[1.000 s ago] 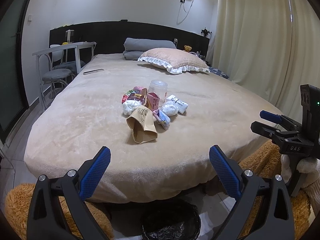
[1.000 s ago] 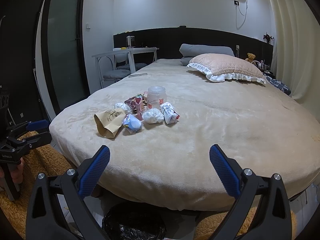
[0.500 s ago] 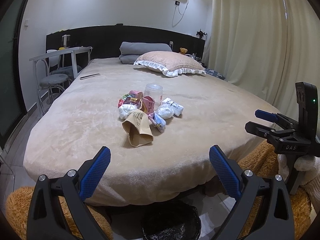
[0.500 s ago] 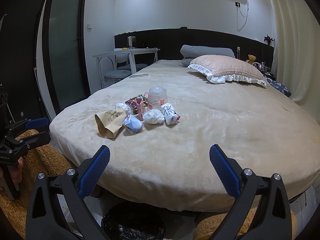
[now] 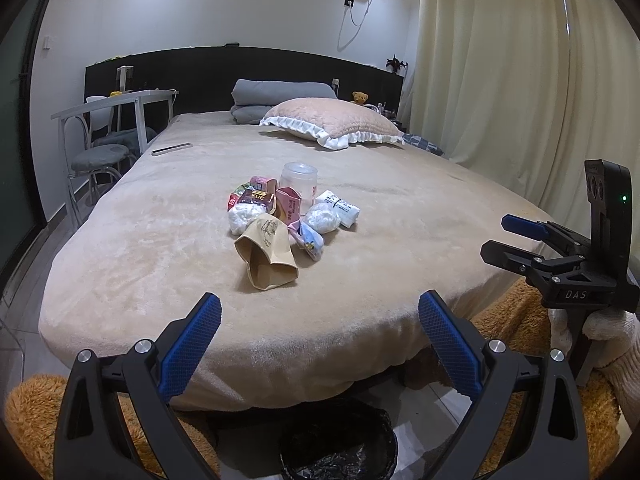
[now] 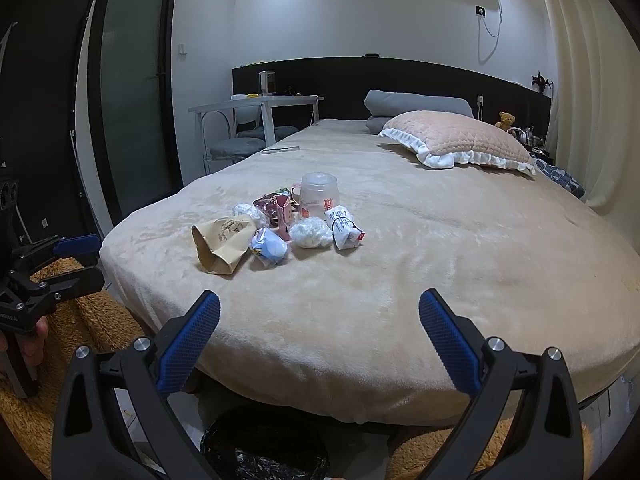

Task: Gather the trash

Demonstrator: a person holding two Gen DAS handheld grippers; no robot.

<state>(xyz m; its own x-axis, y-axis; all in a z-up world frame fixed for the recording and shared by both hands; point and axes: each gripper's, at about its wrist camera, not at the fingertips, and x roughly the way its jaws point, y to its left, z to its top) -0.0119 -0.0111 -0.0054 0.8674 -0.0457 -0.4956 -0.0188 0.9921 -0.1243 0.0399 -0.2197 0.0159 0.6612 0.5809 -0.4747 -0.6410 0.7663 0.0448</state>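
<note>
A small heap of trash lies on the beige bed (image 5: 160, 256): a brown paper bag (image 5: 267, 254) (image 6: 221, 243), white crumpled tissues (image 5: 323, 218) (image 6: 311, 232), a clear plastic cup (image 5: 298, 181) (image 6: 319, 195), a pink carton (image 5: 289, 203) and snack wrappers (image 5: 252, 197). My left gripper (image 5: 319, 334) hovers open before the bed's foot edge, empty. My right gripper (image 6: 319, 332) is open and empty too, to the right of the left one. A black-lined bin (image 5: 338, 448) (image 6: 264, 446) stands on the floor below both.
A pink frilled pillow (image 5: 334, 126) and grey bolster (image 5: 280, 94) lie at the bed's head. A white desk with stools (image 5: 100, 132) stands left of the bed, curtains (image 5: 500, 80) on the right. Orange fluffy rugs (image 5: 36, 420) flank the bin. A gloved hand (image 5: 600, 320) holds the right gripper.
Both grippers have edged a little closer to the bed and tilted slightly upward; the trash pile sits marginally nearer in view. Jaws stay open throughout.
</note>
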